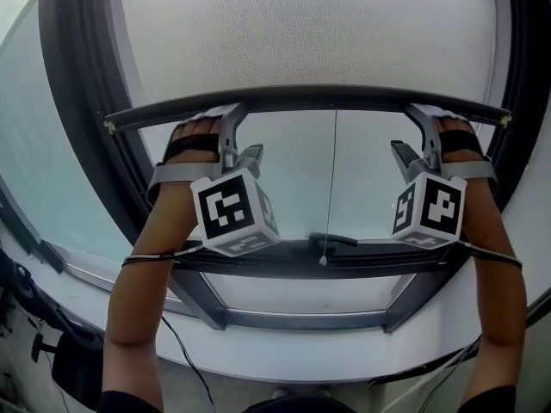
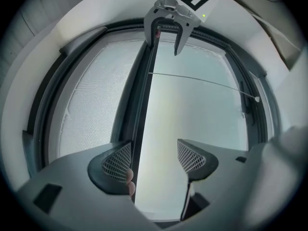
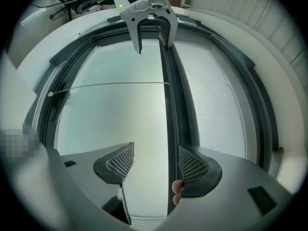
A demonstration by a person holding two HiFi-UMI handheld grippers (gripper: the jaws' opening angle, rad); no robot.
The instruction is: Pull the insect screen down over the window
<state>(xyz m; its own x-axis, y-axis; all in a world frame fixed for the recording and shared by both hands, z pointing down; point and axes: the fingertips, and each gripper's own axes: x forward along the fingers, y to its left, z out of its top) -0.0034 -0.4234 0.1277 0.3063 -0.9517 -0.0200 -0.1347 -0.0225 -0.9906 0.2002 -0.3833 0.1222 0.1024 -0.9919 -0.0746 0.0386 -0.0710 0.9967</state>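
The white mesh insect screen (image 1: 301, 24) covers the upper part of the window. Its dark bottom bar (image 1: 327, 97) runs level across the pane. My left gripper (image 1: 231, 120) is hooked over the bar near its left end and my right gripper (image 1: 424, 119) near its right end. In the left gripper view the bar (image 2: 142, 109) lies against the inner side of the left pad (image 2: 118, 161), and the left gripper (image 2: 154, 148) is open. In the right gripper view the bar (image 3: 168, 109) rests by the right pad (image 3: 193, 165), and the right gripper (image 3: 156, 150) is open.
A thin pull cord (image 1: 331, 179) hangs from the bar's middle down to a dark window handle (image 1: 331, 239). Below the bar is bare frosted glass (image 1: 362, 162), inside a dark frame (image 1: 301, 317) above a white sill (image 1: 301, 355). Cables trail from both arms.
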